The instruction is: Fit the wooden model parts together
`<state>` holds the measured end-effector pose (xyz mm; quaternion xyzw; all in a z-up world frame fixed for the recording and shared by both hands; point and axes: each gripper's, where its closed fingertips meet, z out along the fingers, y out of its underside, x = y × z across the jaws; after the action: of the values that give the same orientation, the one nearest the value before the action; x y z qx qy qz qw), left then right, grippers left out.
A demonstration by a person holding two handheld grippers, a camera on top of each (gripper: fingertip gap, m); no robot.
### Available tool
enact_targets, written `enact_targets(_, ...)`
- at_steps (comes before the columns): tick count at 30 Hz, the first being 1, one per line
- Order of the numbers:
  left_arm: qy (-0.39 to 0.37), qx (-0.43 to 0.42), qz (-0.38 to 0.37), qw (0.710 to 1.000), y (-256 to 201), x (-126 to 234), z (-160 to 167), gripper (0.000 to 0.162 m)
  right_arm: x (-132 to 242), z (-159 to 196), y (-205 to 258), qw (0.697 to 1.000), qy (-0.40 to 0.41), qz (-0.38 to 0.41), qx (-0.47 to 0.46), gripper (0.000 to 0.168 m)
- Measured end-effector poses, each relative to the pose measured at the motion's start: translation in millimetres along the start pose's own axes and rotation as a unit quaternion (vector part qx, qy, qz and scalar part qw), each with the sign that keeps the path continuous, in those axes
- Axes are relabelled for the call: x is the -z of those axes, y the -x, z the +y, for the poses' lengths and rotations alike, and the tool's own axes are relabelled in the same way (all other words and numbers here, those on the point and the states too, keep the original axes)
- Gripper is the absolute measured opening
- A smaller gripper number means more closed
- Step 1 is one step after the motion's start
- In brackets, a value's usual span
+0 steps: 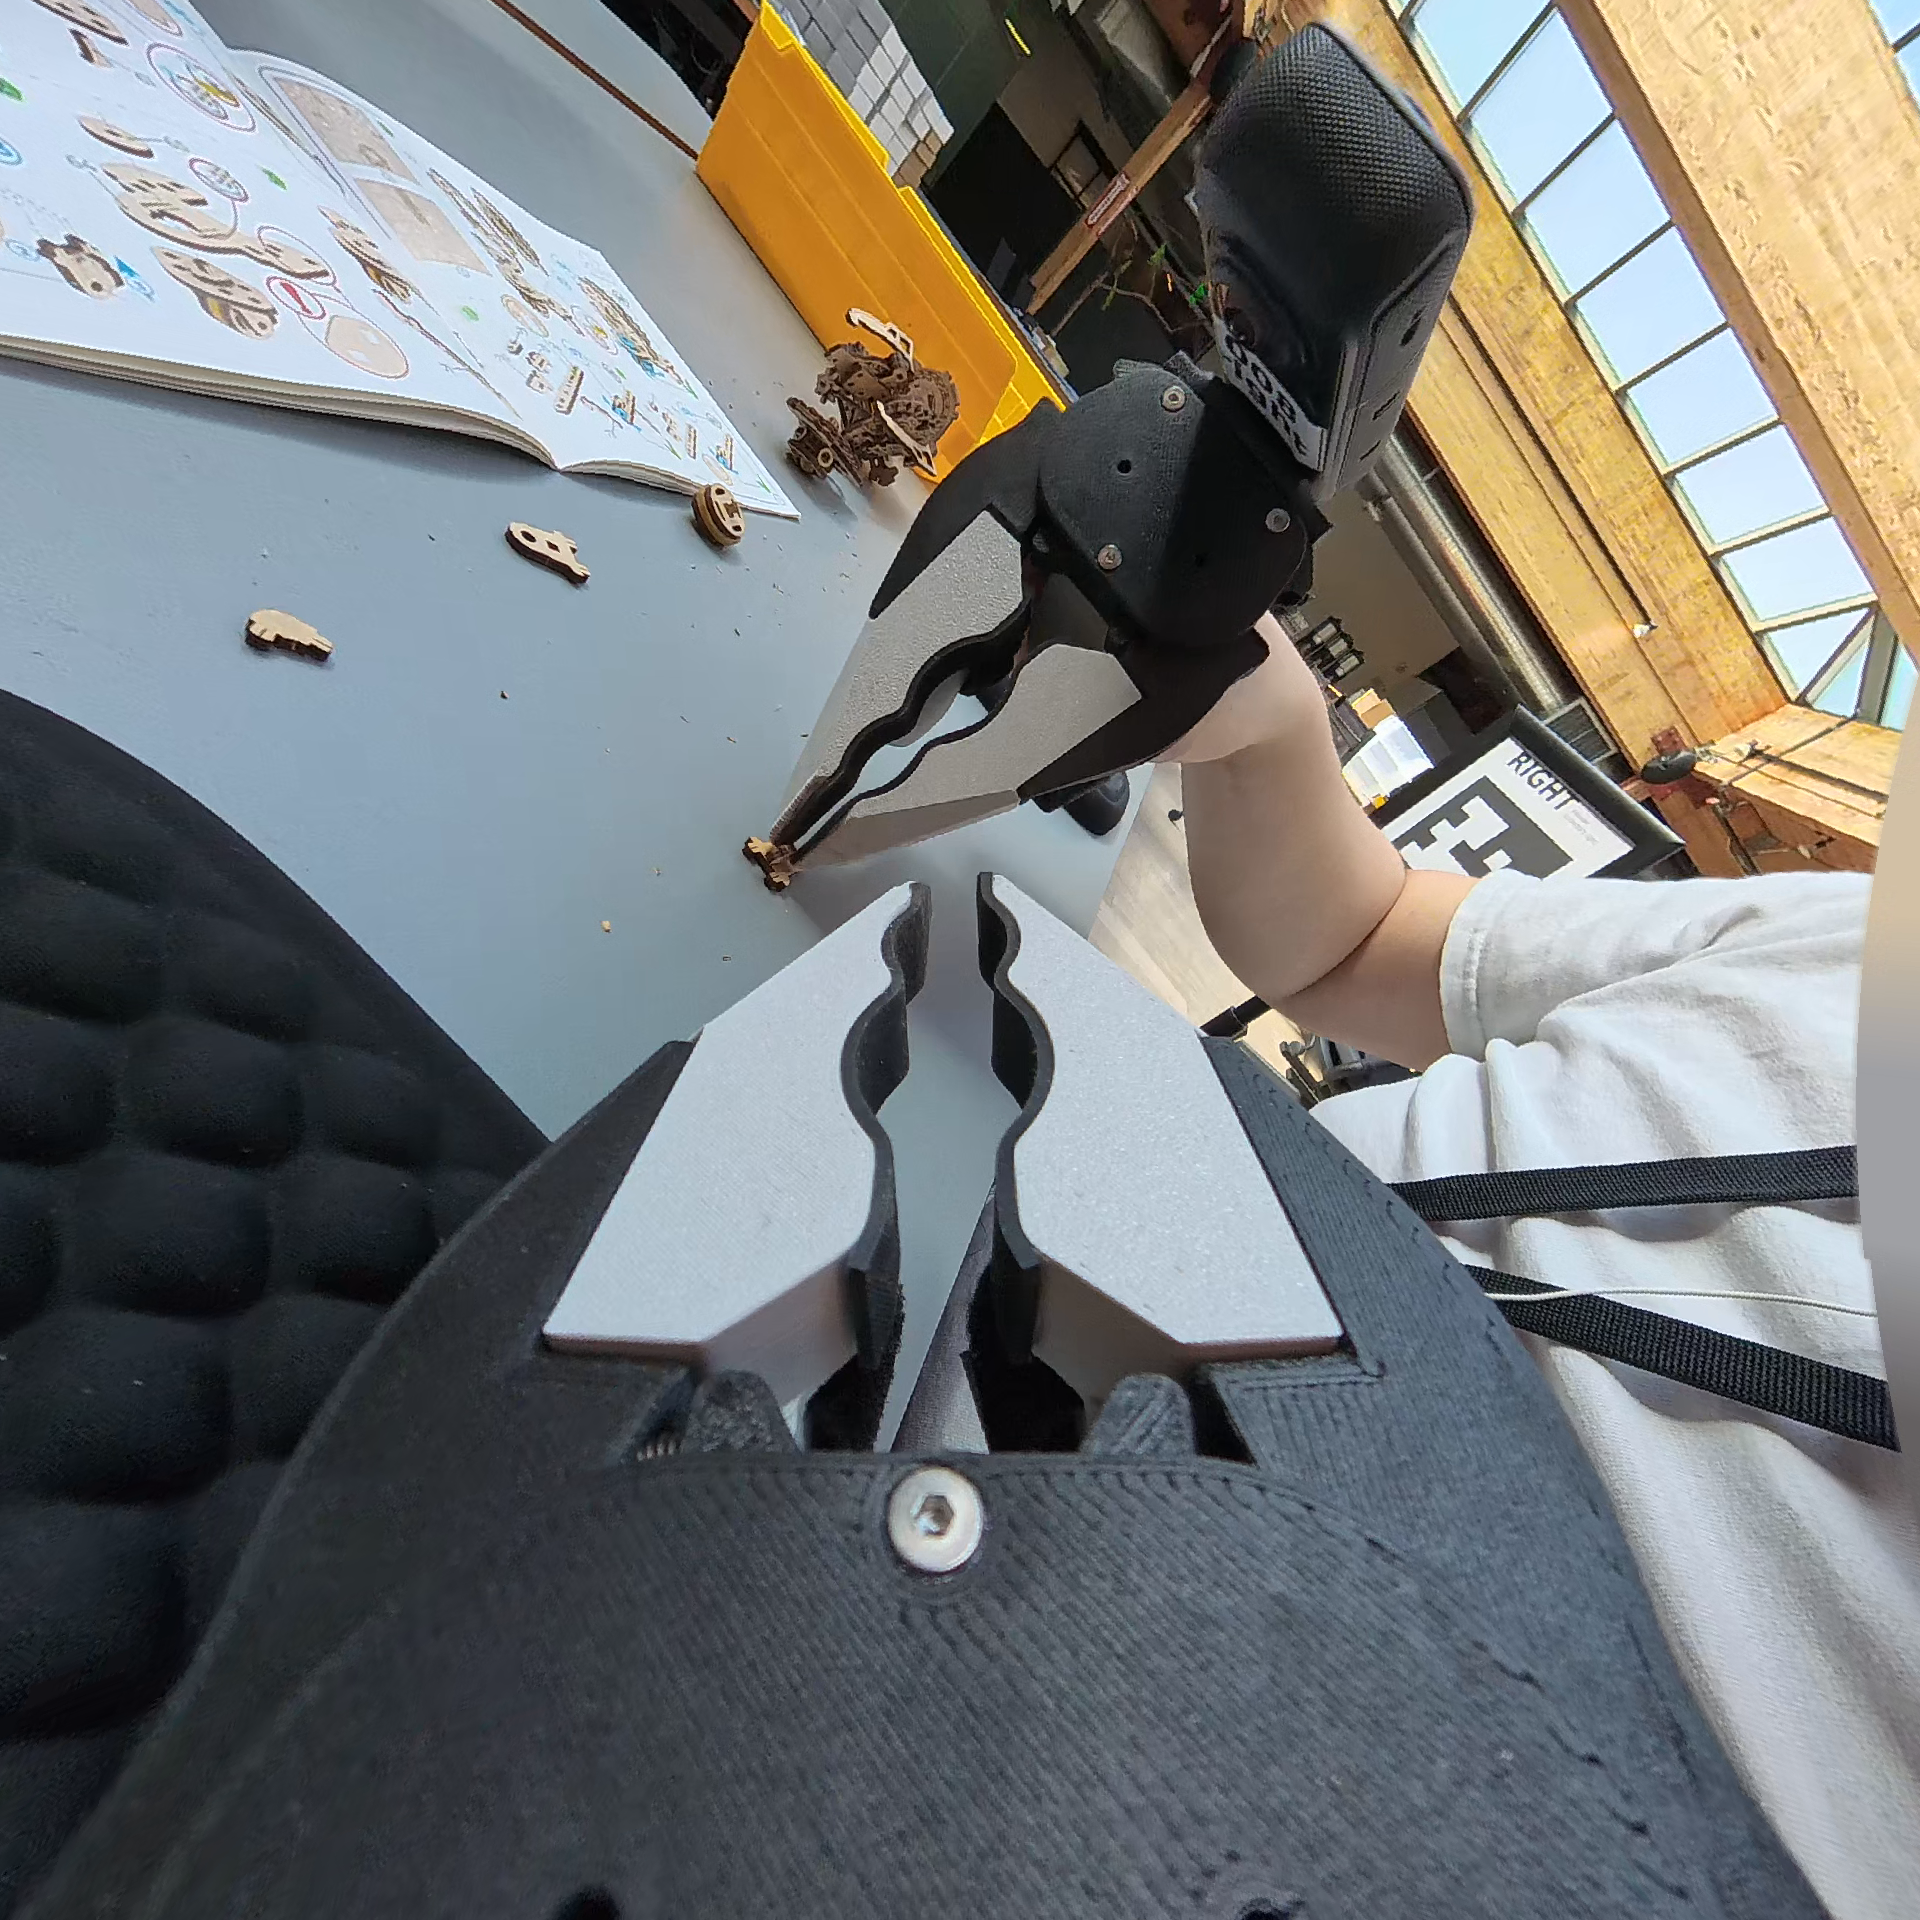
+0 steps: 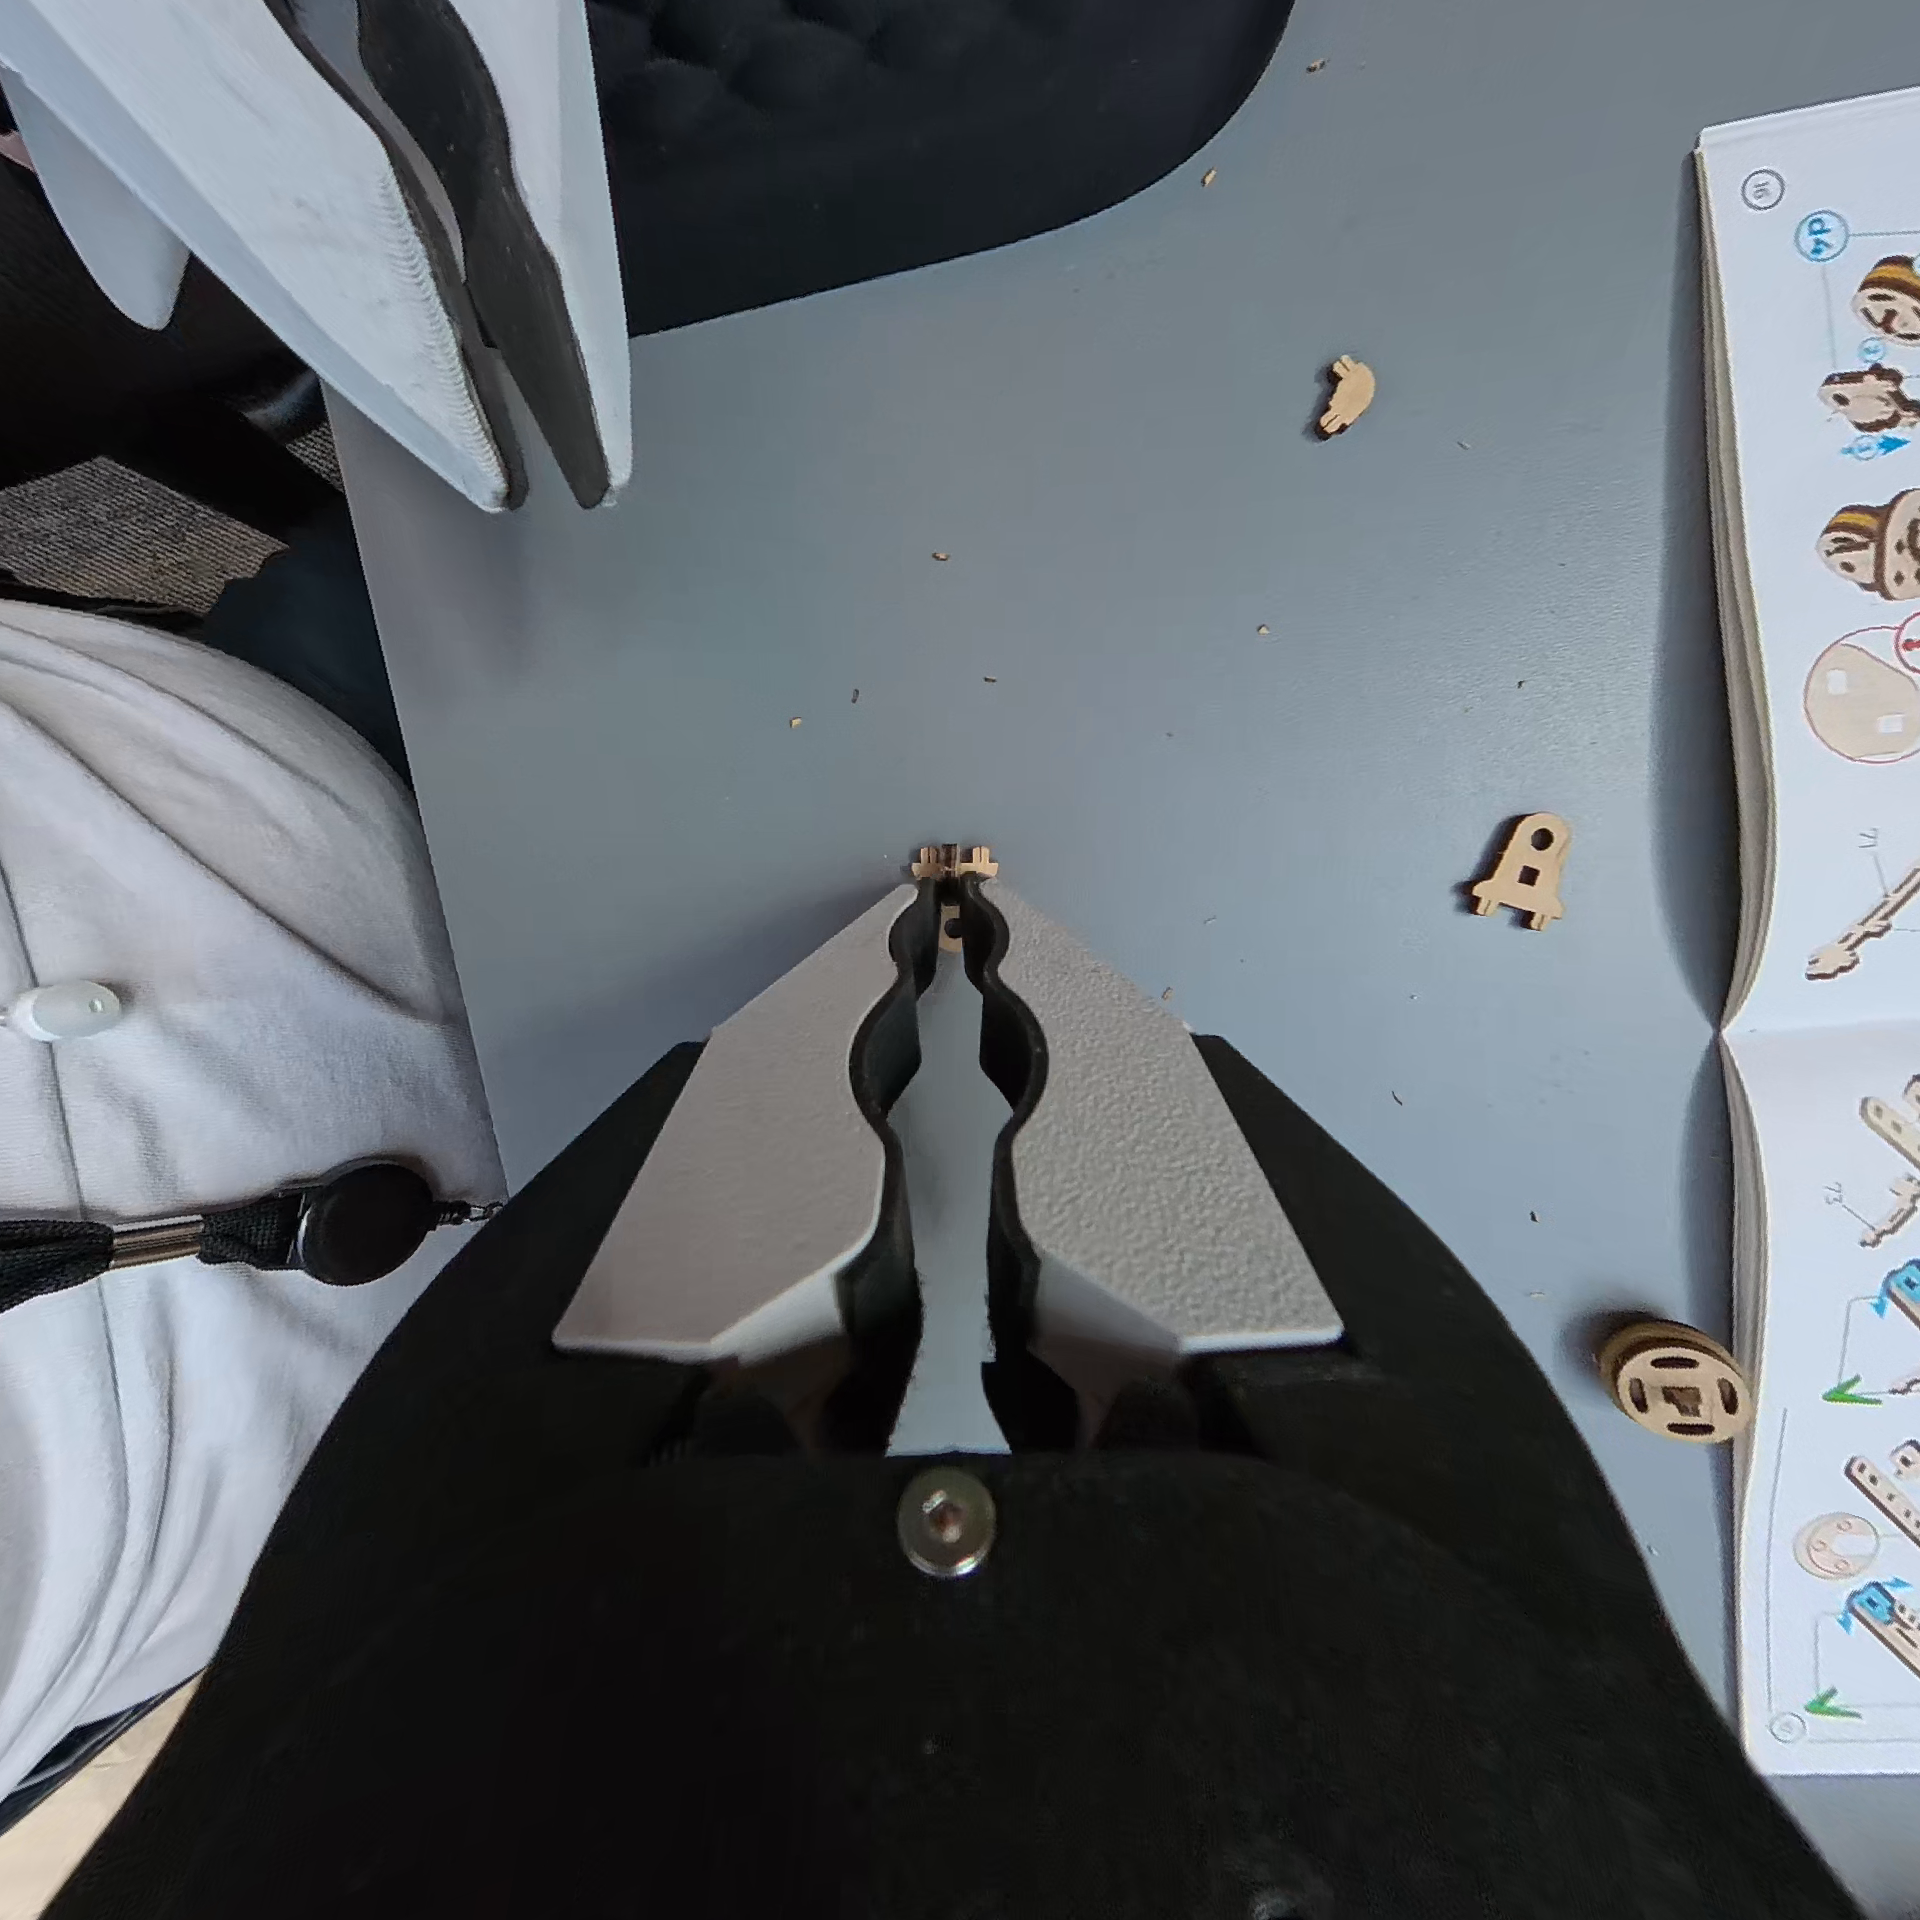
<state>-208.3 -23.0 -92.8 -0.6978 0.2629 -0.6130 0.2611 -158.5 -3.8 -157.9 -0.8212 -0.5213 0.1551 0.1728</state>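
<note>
The right gripper (image 2: 951,902) pinches a small toothed wooden piece (image 2: 954,861) at twelve o'clock: light, stiff, brittle; grip its flat faces. The left gripper (image 1: 948,899) is empty, its tongs slightly apart.

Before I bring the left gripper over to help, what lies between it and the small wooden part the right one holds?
Bare table with crumbs, in right wrist view.

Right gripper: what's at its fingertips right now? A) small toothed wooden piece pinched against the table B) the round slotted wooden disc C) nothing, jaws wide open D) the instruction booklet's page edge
A: the right gripper has its tips closed on a small toothed wooden piece low at the grey table; the round disc lies apart beside the booklet.
</note>
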Motion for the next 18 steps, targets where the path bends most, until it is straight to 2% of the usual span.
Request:
enact_targets(1,0.001,0.001,-0.001,1.0,0,0,0,0.008,0,1,0,1.0,0.0,-0.004,-0.001,0.007)
enact_targets(2,0.002,0.001,-0.001,1.0,0,0,0,0.008,1,-2,1,1.0,-0.012,-0.006,-0.004,0.021)
enact_targets(3,0.002,0.002,-0.002,1.0,0,0,1,0.008,4,-6,1,1.0,-0.027,-0.007,-0.005,0.028)
enact_targets(7,0.004,0.002,-0.002,1.0,0,0,1,0.008,16,-3,-3,0.998,-0.061,0.012,0.014,0.025)
enact_targets(14,0.005,0.007,-0.001,1.0,1,-1,1,0.008,3,10,-4,0.995,-0.095,0.024,0.008,0.021)
enact_targets(16,0.007,0.008,-0.003,1.0,1,-1,1,0.008,1,5,-2,0.993,-0.118,0.021,0.016,0.01)
enact_targets(18,0.008,0.006,-0.005,1.0,1,-1,1,0.008,1,3,-2,0.99,-0.133,0.028,0.031,0.01)
